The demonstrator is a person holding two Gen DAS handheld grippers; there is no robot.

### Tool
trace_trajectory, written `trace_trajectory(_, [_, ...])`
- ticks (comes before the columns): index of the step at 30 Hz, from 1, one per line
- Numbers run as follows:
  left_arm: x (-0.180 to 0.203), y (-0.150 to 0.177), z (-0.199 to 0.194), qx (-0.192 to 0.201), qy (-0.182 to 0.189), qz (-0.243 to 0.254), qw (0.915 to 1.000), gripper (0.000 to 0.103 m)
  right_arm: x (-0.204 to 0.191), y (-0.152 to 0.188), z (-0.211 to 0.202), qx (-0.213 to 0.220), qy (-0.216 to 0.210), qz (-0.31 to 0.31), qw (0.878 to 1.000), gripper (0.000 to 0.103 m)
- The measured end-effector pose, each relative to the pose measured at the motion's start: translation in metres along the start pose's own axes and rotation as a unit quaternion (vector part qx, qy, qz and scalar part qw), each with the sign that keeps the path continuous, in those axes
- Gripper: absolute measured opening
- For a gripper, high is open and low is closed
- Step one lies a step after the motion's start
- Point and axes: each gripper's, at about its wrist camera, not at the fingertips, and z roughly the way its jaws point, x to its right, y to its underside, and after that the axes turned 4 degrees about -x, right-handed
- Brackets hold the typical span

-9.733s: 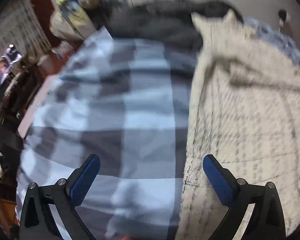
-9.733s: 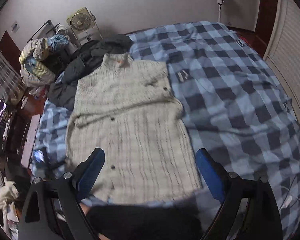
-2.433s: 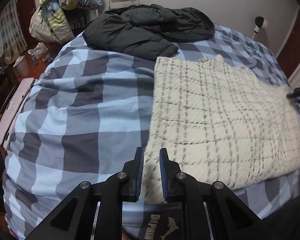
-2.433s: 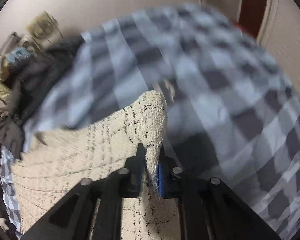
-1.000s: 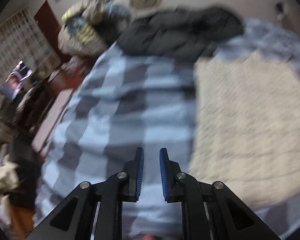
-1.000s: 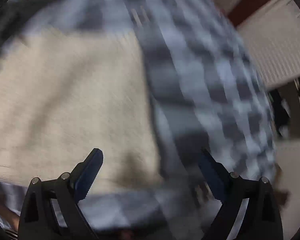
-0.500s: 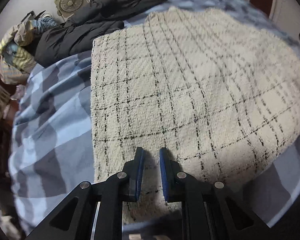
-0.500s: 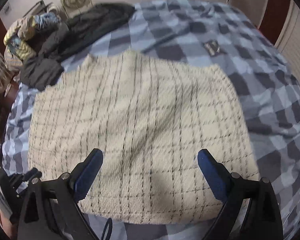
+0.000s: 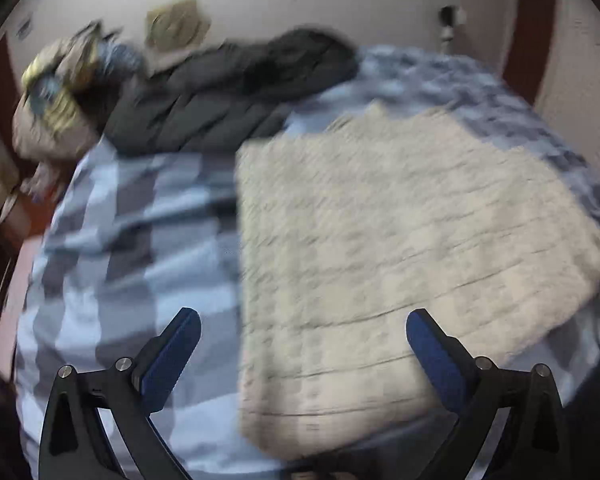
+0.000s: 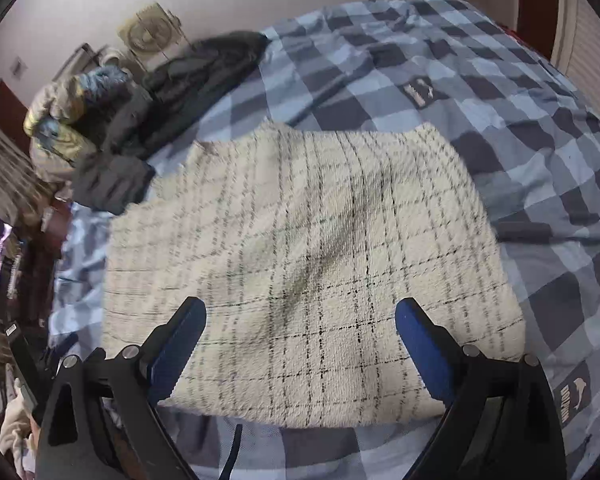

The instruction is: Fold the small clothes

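Note:
A cream garment with a thin black check point(image 10: 300, 248) lies flat on the blue-checked bedspread point(image 10: 520, 120), folded into a rough rectangle. In the blurred left wrist view the same cream garment point(image 9: 380, 240) fills the middle and right. My left gripper point(image 9: 302, 340) hovers over the garment's left near edge, its jaws opening wide with nothing pressed between the blue pads. My right gripper point(image 10: 300, 336) stands open above the garment's near edge, holding nothing.
A dark padded jacket point(image 10: 172, 92) lies at the far left of the bed, with a heap of clothes point(image 10: 68, 120) beside it and a fan point(image 10: 148, 32) against the wall. A dark label point(image 10: 420, 92) sits on the bedspread beyond the garment.
The left gripper's jaws have gone from shut to wide open and the hand has shifted left, over the garment's left edge. The right gripper stays open and has moved slightly.

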Motion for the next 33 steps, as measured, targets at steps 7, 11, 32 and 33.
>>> trace_trajectory(7, [0.012,0.021,0.09,-0.207,0.145,-0.121,0.9599,0.103,0.0,0.004,-0.016,0.028,0.068,-0.062,0.995,0.094])
trace_trajectory(11, [0.03,0.016,0.082,-0.174,0.086,-0.064,0.9789,0.103,-0.009,-0.001,0.045,-0.063,0.09,-0.078,0.991,0.094])
trace_trajectory(32, [-0.044,0.017,0.066,-0.19,0.099,-0.181,0.9598,0.103,-0.007,-0.048,0.155,-0.176,0.139,-0.021,0.974,0.094])
trace_trajectory(33, [-0.049,0.022,0.065,-0.193,0.104,-0.184,0.958,0.103,0.01,-0.054,0.143,-0.153,0.215,-0.002,0.964,0.095])
